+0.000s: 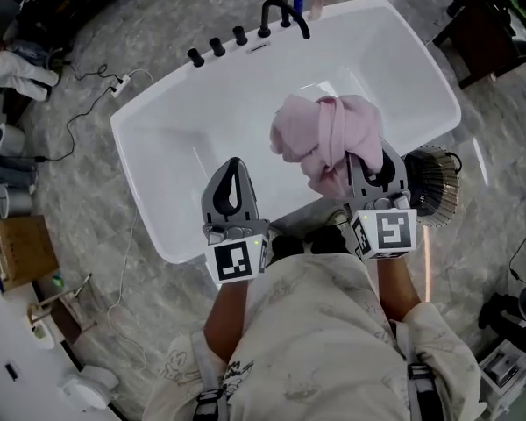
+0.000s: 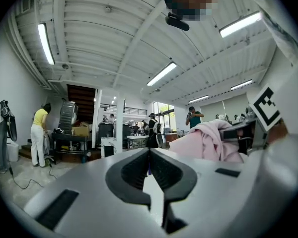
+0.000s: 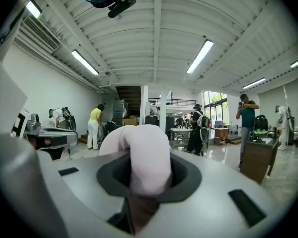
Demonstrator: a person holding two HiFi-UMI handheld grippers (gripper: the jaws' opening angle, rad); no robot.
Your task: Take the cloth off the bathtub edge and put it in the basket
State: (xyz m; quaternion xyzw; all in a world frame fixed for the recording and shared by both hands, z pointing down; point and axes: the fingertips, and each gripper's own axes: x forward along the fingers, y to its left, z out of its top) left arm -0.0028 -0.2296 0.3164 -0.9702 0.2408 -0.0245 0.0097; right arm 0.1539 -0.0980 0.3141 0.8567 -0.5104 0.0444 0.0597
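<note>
A pink cloth hangs bunched over the white bathtub, lifted off its near rim. My right gripper is shut on it, and in the right gripper view a thick fold of the cloth fills the space between the jaws of the right gripper. My left gripper is held level beside it on the left, shut with nothing in it; the tips of the left gripper meet. From there the cloth shows at the right. A round wire basket stands on the floor just right of the right gripper.
A black faucet and knobs sit on the tub's far rim. A cable and power strip lie on the marble floor at the left, with a cardboard box further left. Several people stand far back in the hall.
</note>
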